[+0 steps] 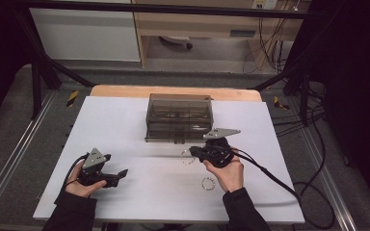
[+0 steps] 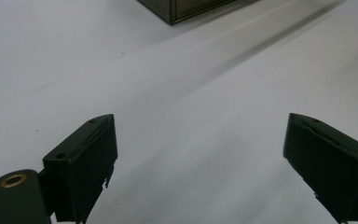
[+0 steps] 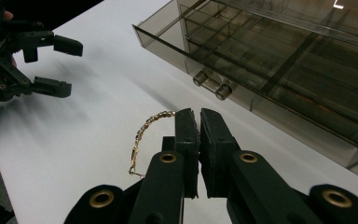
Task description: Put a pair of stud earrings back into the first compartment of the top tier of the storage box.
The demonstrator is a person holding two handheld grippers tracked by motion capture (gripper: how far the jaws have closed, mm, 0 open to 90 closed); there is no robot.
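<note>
A smoky see-through organiser box with compartments and a front drawer stands mid-table; its drawer knobs face me. My right gripper hovers just in front of it, shut on a thin gold chain bracelet that hangs in a loop to the left of the jaws. A second, pale beaded bracelet lies on the mat by the right hand. My left gripper rests low at the front left, open and empty, pointing toward the box corner.
A white mat covers the wooden table. The right gripper's black cable trails off the right edge. Black frame posts and floor cables stand around the table. The left gripper appears far off in the right gripper view.
</note>
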